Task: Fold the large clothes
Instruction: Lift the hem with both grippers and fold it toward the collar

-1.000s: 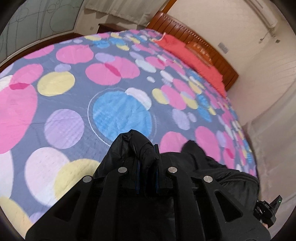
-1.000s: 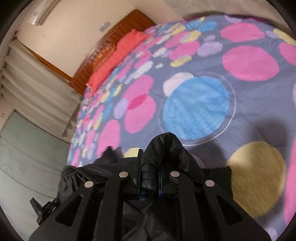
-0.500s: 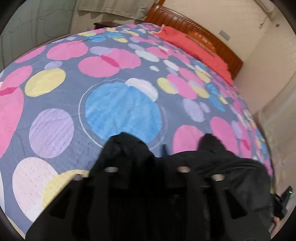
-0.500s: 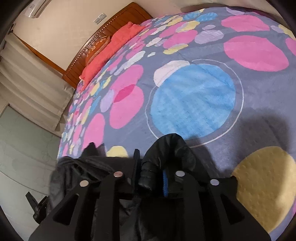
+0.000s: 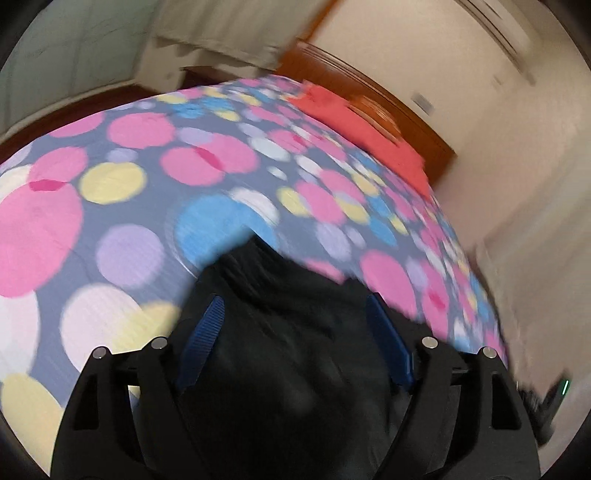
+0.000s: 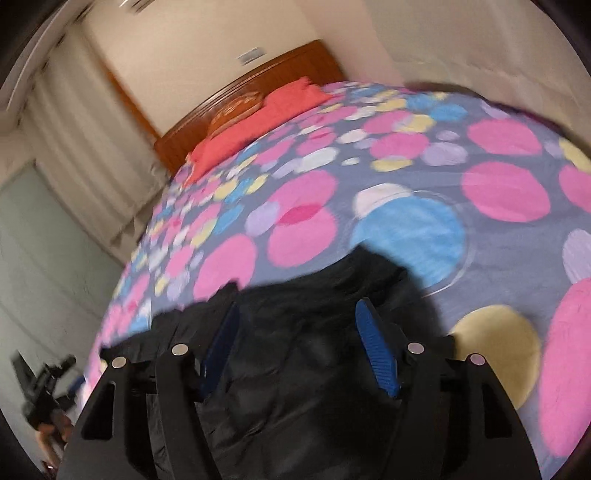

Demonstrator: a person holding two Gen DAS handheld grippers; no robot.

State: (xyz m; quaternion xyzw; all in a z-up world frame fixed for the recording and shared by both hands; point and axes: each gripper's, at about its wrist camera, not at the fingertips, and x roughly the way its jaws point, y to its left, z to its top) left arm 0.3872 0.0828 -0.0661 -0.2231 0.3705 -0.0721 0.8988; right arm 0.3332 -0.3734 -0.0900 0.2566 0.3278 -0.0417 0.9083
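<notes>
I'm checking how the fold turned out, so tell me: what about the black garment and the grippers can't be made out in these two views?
- Left wrist view: the black garment is motion-blurred, its near part hidden behind the open left gripper; fold lines unreadable.
- Right wrist view: the garment's lower part is cut off behind the open right gripper.
- Both views: the garment's type and full outline on the bedspread.

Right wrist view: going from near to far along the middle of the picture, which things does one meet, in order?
right gripper with blue finger pads → black garment → dotted bedspread → red pillows → wooden headboard → cream wall.
</notes>
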